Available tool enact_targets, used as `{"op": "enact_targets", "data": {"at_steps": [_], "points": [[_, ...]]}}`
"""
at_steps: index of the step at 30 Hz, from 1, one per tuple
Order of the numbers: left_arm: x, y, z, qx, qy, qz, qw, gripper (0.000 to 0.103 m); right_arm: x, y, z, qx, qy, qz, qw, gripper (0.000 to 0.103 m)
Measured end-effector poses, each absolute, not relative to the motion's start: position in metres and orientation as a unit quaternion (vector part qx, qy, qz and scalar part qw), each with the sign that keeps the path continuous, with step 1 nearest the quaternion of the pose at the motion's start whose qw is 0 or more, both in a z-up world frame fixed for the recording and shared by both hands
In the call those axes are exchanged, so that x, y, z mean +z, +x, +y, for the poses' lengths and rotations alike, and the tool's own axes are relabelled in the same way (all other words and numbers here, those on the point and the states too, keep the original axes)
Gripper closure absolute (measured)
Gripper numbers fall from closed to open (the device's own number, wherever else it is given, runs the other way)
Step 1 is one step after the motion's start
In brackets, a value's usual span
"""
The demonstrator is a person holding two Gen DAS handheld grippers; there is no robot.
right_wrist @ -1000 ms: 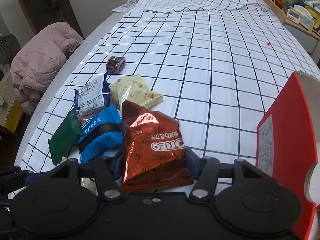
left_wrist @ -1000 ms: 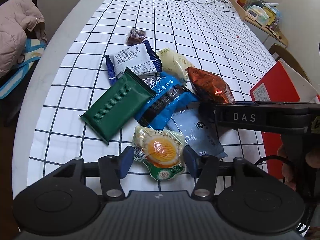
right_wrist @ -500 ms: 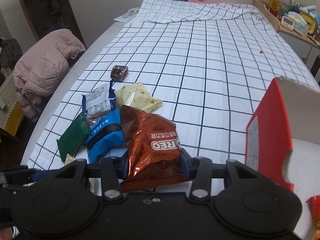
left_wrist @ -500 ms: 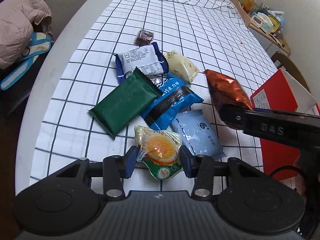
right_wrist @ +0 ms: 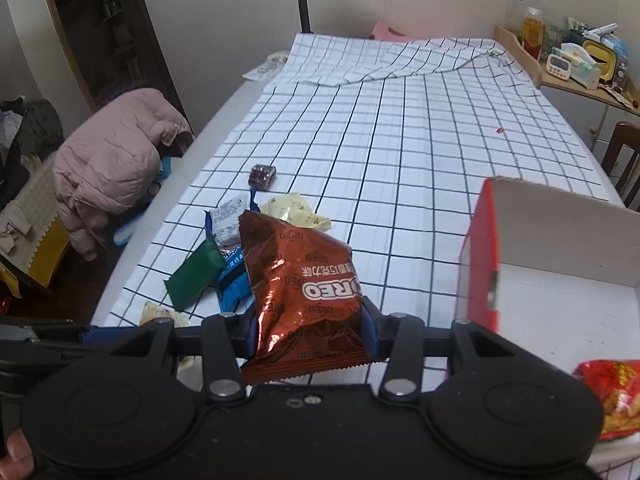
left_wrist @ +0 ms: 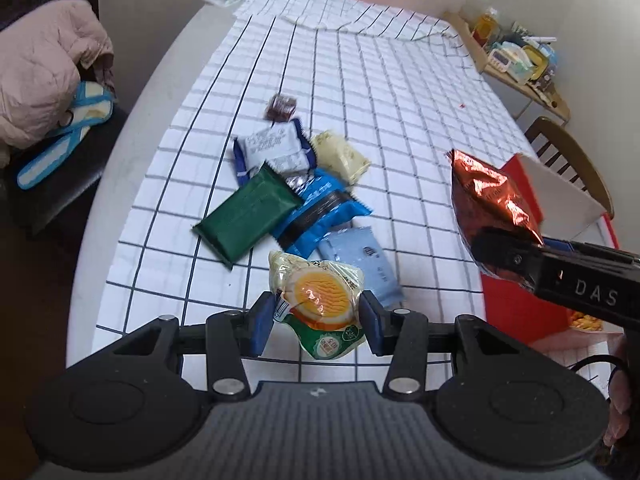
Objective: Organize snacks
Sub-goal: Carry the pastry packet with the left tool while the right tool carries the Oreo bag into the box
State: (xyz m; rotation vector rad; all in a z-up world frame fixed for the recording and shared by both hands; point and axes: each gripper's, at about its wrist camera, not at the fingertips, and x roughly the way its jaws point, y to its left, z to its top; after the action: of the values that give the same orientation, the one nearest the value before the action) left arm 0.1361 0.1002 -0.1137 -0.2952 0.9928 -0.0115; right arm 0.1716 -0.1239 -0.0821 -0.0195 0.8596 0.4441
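A checked cloth is covering the desk [right_wrist: 400,152], and at its 3 o'clock edge a red box [right_wrist: 480,264] is standing open-topped, a red snack bag [right_wrist: 612,392] already lying inside. The right gripper [right_wrist: 308,332], its jaws having just been closing, is clamping the copper Oreo bag [right_wrist: 304,280] by its lower half and carrying it clear of the cloth, left of the box wall. The left gripper [left_wrist: 316,320] has likewise just been closing and is pinching the egg-print pack [left_wrist: 320,296] between its blue pads [left_wrist: 260,320]. At 10 o'clock from that pack the rest of the pile is waiting: a green pack [left_wrist: 248,212], a blue pack [left_wrist: 320,208], a pale blue sachet [left_wrist: 360,256], a white-labelled pack [left_wrist: 272,148], a cream pack [left_wrist: 340,156] and, farthest off, a small dark sweet [left_wrist: 282,106].

Judging by the layout, both bags are heading for the box. Doing it well means lifting the Oreo bag over the red wall before releasing, letting its loose top clear the rim, and bringing the egg pack in after it so the two grippers are not crossing above the opening.
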Motion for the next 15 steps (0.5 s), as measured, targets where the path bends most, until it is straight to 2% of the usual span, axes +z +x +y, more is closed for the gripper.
{"op": "enact_targets", "data": {"at_steps": [15], "points": [[-0.052, 0.125, 0.05, -0.029, -0.12, 0.435, 0.892, 0.058, -0.036, 0.136, -0.19, 0.187, 0.001, 0.384, 0.904, 0.058]]}}
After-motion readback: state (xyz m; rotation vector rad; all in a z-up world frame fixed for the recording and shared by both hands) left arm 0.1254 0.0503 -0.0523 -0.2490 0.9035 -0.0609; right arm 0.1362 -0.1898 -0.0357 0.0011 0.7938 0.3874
